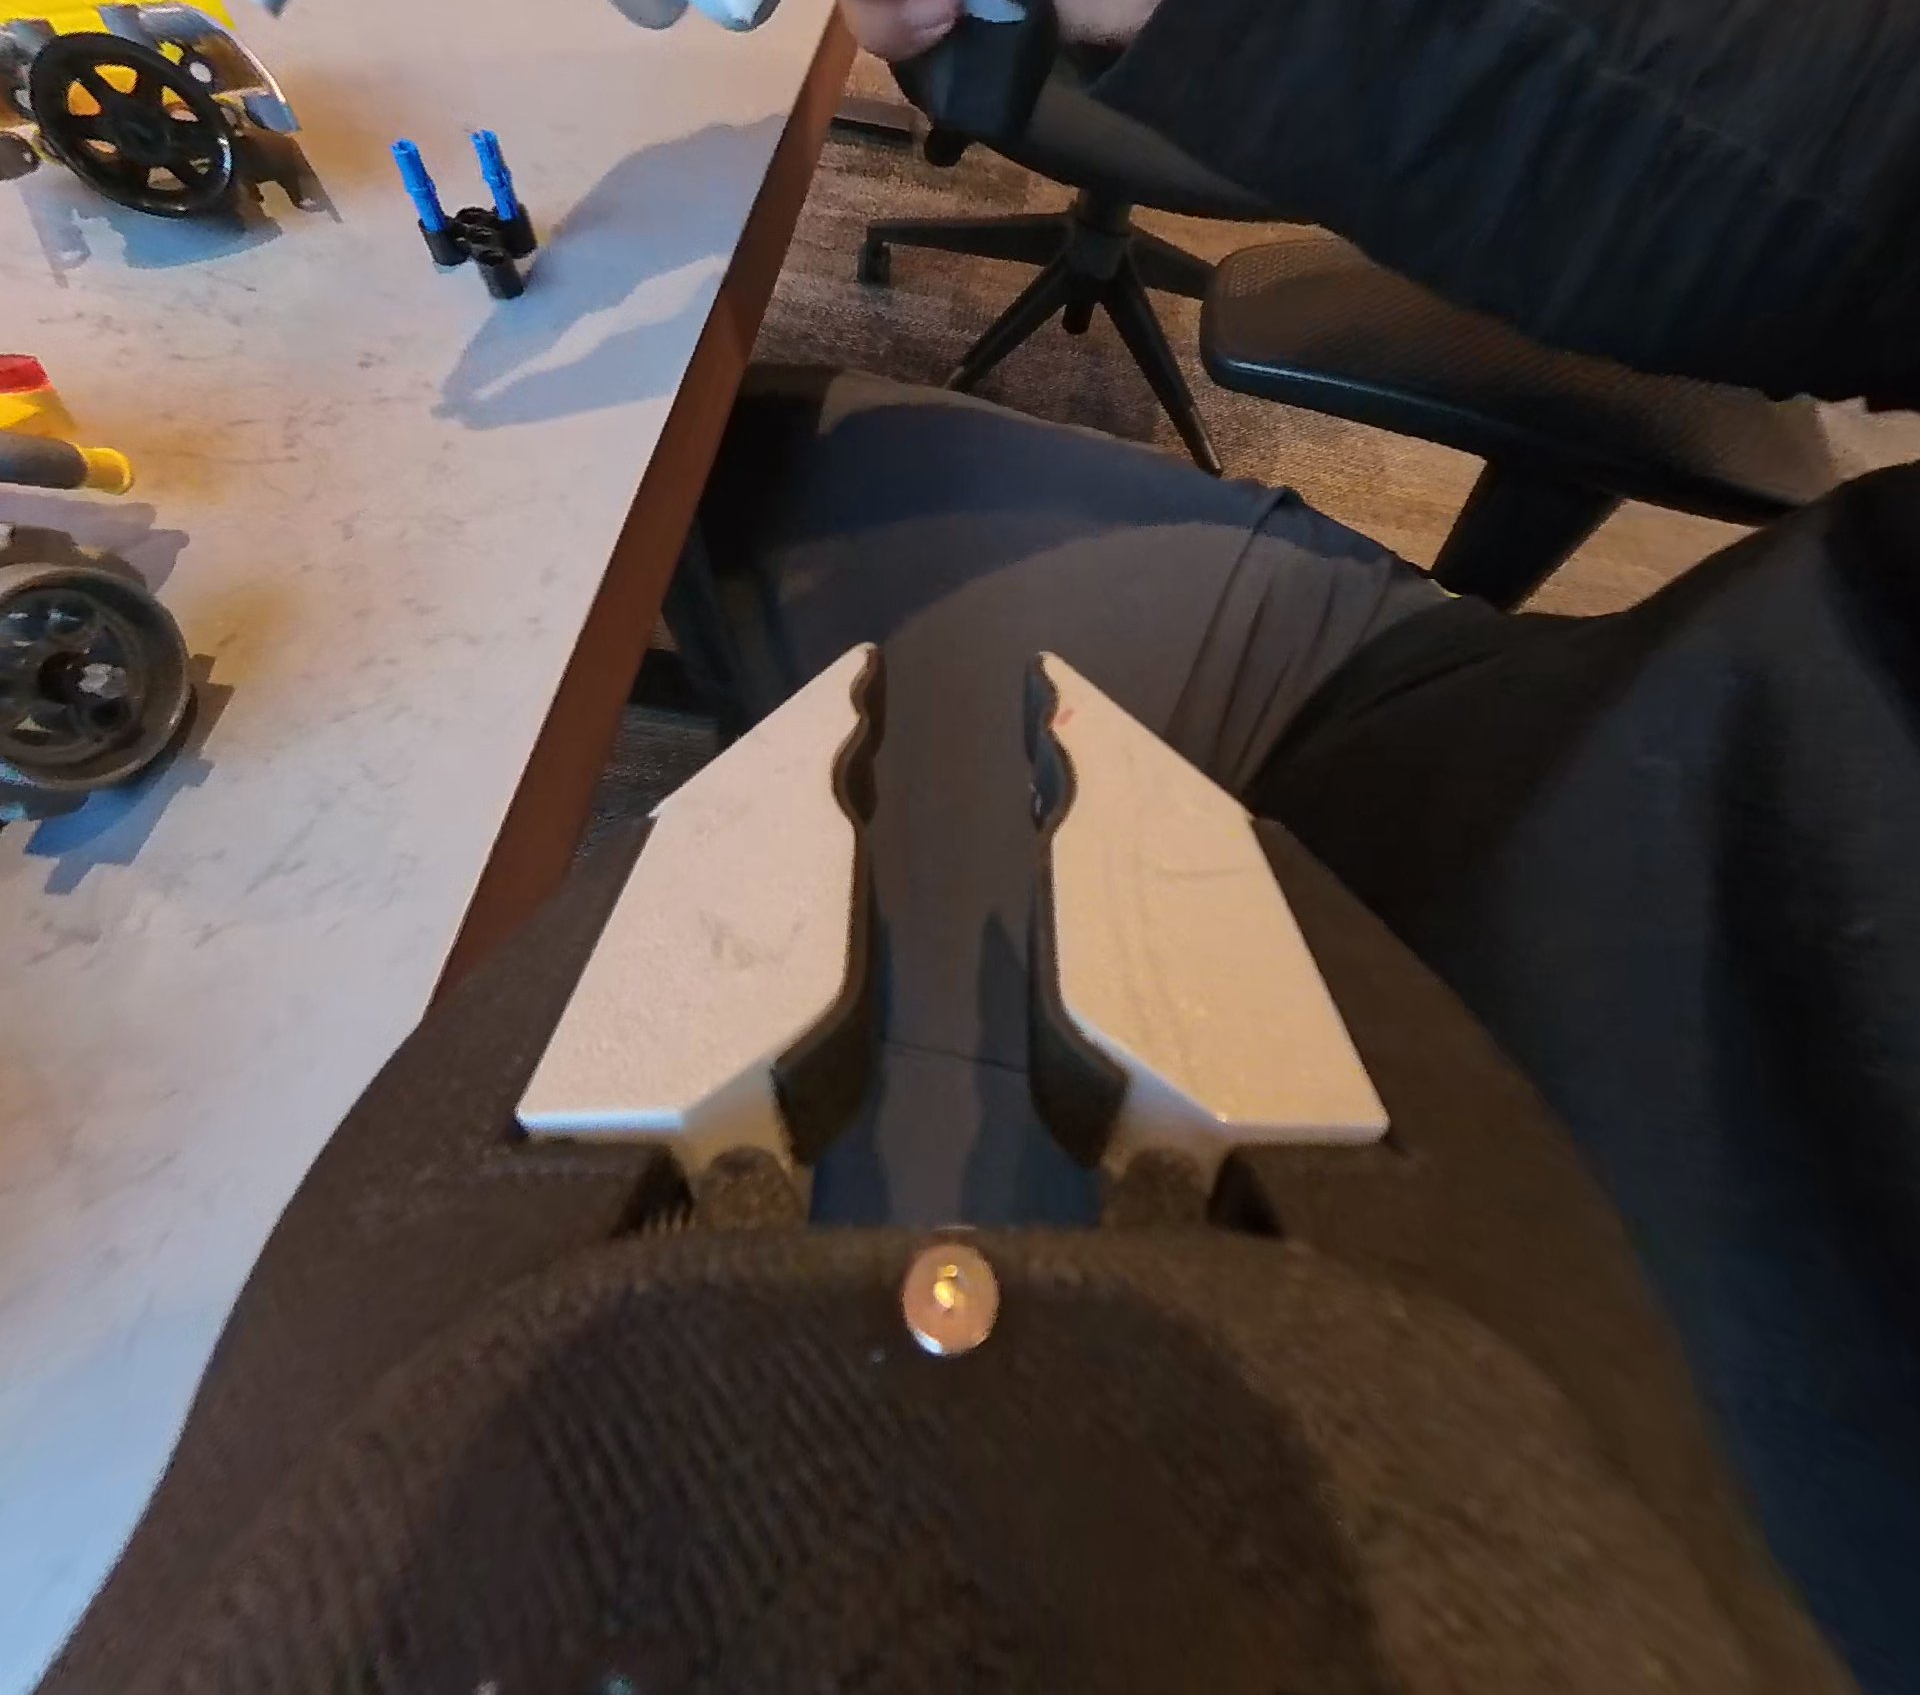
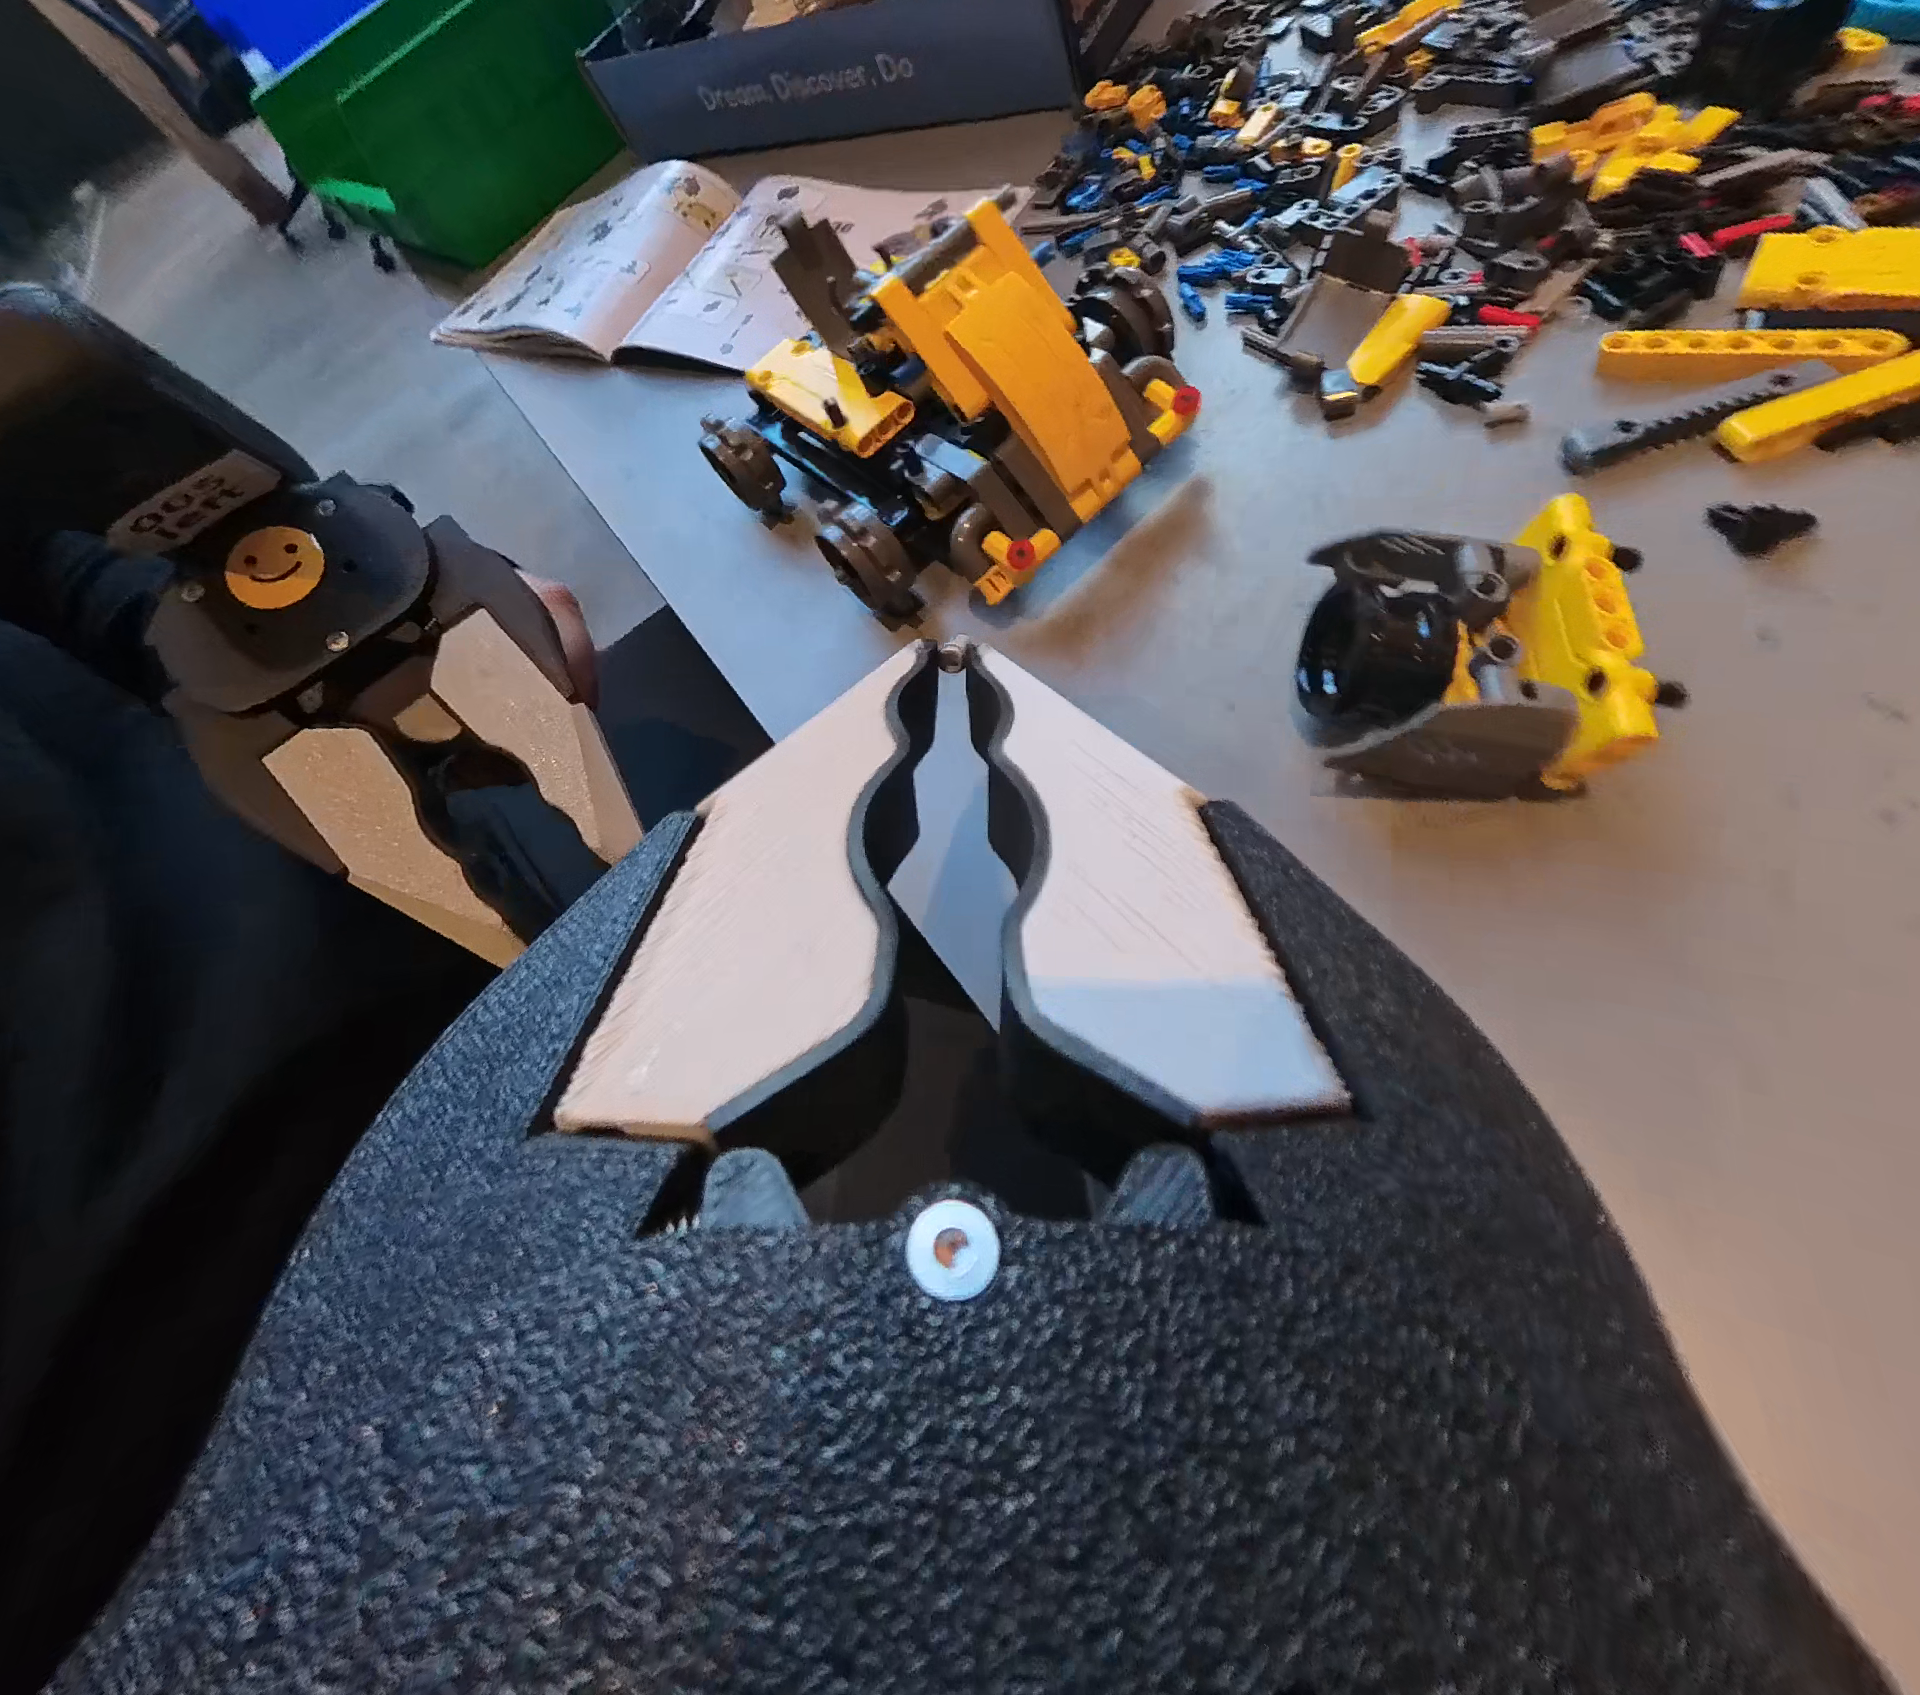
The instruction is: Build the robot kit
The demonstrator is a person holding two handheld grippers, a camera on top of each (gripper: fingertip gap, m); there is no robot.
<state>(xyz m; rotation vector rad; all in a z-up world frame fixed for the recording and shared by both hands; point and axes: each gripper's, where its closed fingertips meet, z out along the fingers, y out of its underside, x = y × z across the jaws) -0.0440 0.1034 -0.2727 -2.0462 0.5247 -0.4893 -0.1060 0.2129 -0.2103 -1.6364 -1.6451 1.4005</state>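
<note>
Grey tiny peg point(image 2: 954, 654) sits pinched at the tips of the right hand-held gripper point(image 2: 952, 660) over the table point(image 2: 1455, 970) near edge; left hand-held gripper point(image 1: 956, 679) gapes empty above a lap, off the table.

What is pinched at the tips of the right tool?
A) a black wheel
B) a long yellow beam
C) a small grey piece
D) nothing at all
C: in the right wrist view, the right tool has its tips nearly together on a small grey piece, above the table edge and in front of the yellow toy car.
</note>
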